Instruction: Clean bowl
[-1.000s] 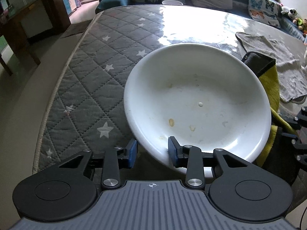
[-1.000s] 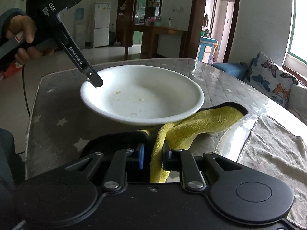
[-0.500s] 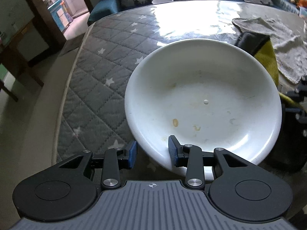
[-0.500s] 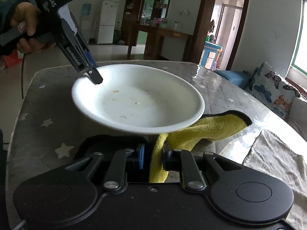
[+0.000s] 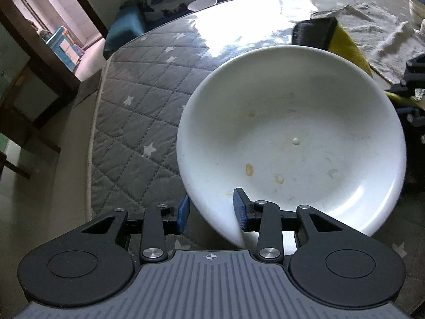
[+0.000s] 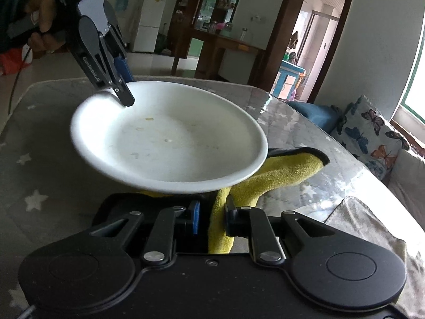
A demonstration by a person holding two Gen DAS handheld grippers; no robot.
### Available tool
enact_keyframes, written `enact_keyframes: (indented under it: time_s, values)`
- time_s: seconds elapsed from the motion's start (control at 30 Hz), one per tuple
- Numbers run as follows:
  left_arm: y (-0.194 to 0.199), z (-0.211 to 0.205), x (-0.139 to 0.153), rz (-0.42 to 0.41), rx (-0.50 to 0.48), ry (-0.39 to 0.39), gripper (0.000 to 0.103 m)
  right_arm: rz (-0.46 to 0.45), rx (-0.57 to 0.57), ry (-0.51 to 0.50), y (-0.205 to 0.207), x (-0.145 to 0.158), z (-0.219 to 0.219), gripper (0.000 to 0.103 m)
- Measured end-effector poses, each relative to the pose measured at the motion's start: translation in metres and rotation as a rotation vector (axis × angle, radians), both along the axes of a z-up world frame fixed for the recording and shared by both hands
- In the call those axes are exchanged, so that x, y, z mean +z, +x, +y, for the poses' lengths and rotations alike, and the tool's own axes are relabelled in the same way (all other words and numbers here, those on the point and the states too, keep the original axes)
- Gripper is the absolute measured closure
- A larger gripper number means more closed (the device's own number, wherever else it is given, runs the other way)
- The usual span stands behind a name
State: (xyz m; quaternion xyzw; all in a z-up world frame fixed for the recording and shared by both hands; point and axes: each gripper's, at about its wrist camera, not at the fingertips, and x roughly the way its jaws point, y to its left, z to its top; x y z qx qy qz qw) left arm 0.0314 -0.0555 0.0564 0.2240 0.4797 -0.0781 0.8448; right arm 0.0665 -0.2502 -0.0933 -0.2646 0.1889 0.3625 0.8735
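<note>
dim room: white fridge (image 6: 150, 20), wooden shelving (image 6: 209, 5), perhaps a butterfly-cushioned sofa (image 6: 372, 135).

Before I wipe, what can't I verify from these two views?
- Bowl underside: hidden by the bowl itself in both views.
- Yellow cloth: its middle is covered by the bowl, right wrist view.
- Right gripper: cut off at the frame edge, left wrist view.
- Left gripper pad contact: under-rim finger mostly hidden.

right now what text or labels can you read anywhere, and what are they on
"DAS": white letters on the handle of the left tongs, right wrist view.
Side of the same tongs' arm: a white brand line, partly shadowed, seems to read "GenRobot.AI".
Bowl, yellow cloth, grey towel: no text.
Shelf items behind: too small to read.
</note>
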Motion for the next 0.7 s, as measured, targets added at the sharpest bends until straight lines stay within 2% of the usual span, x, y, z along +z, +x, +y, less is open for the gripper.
enact_keyframes:
  time_s: [0.2,0.4,0.7]
  values:
    - [0.009,-0.004,-0.003,-0.004,-0.03,0.025,0.066,-0.013,-0.011,-0.01,0.014,-0.002,-0.002,0.085]
    - [0.014,-0.007,-0.007,-0.004,-0.016,0.03,0.066,-0.016,-0.033,-0.004,0.029,-0.003,-0.001,0.085]
    - [0.01,-0.007,-0.004,-0.002,0.015,0.004,0.066,0.018,-0.109,0.051,0.022,0.007,-0.01,0.089]
